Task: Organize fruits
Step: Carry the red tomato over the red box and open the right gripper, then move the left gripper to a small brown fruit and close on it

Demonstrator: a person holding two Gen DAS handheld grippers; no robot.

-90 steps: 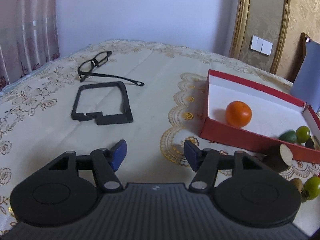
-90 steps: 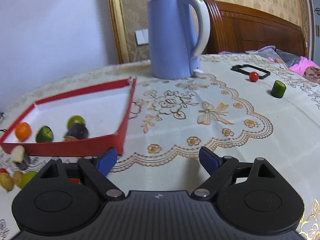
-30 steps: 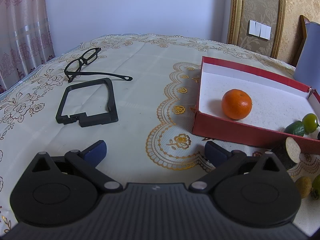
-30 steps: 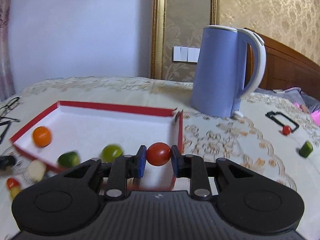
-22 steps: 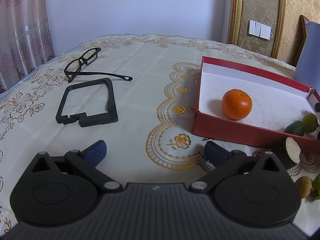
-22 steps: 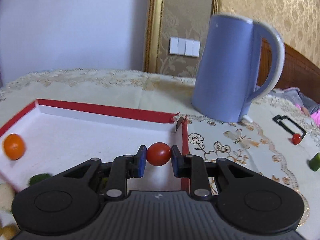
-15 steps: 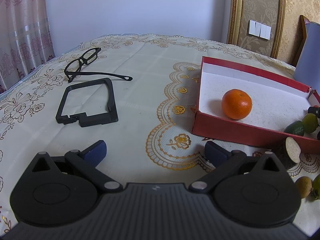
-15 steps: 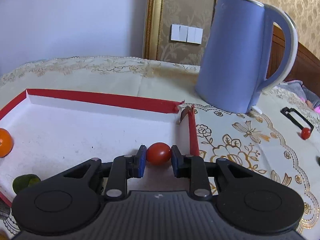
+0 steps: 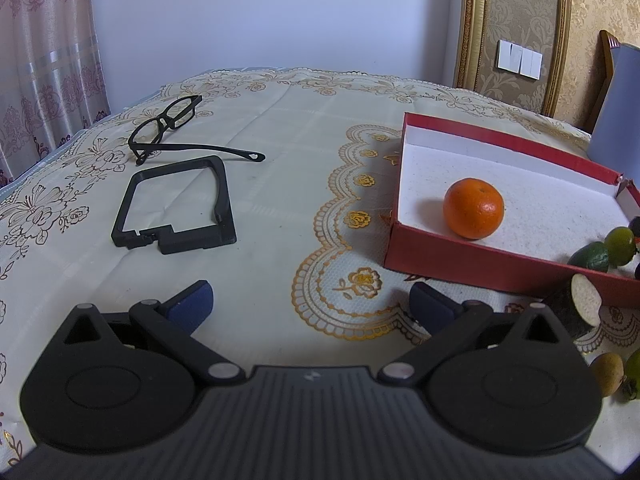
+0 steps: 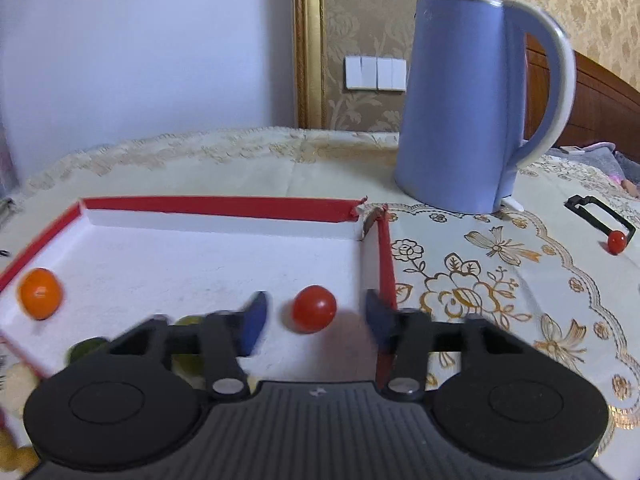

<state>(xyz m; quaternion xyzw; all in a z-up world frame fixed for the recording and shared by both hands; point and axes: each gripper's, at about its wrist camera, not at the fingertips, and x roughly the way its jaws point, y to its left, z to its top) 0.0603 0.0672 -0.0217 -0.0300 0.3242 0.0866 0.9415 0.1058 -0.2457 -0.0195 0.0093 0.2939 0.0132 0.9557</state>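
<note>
A red box with a white floor [image 10: 224, 208] holds an orange [image 10: 40, 293], green fruits [image 10: 86, 348] and a red cherry tomato [image 10: 313, 308]. My right gripper [image 10: 314, 316] is open, its pads apart on either side of the tomato, which rests on the box floor near the right wall. My left gripper [image 9: 310, 300] is open and empty over the tablecloth, left of the box [image 9: 472, 264]. In the left wrist view the orange [image 9: 473, 208] and green fruits [image 9: 604, 246] lie in the box. A cut dark fruit [image 9: 576, 306] and small yellow-green fruits [image 9: 608, 372] lie outside it.
A blue kettle [image 10: 472, 108] stands behind the box's right corner. Another cherry tomato [image 10: 616, 241] lies by a black frame [image 10: 600, 214] at the far right. Black glasses [image 9: 168, 128] and a black plastic frame [image 9: 176, 204] lie at the left.
My right gripper carried the tomato over the box, lowered it and opened; the tomato now lies free on the box floor. The left gripper has stayed still and open.
</note>
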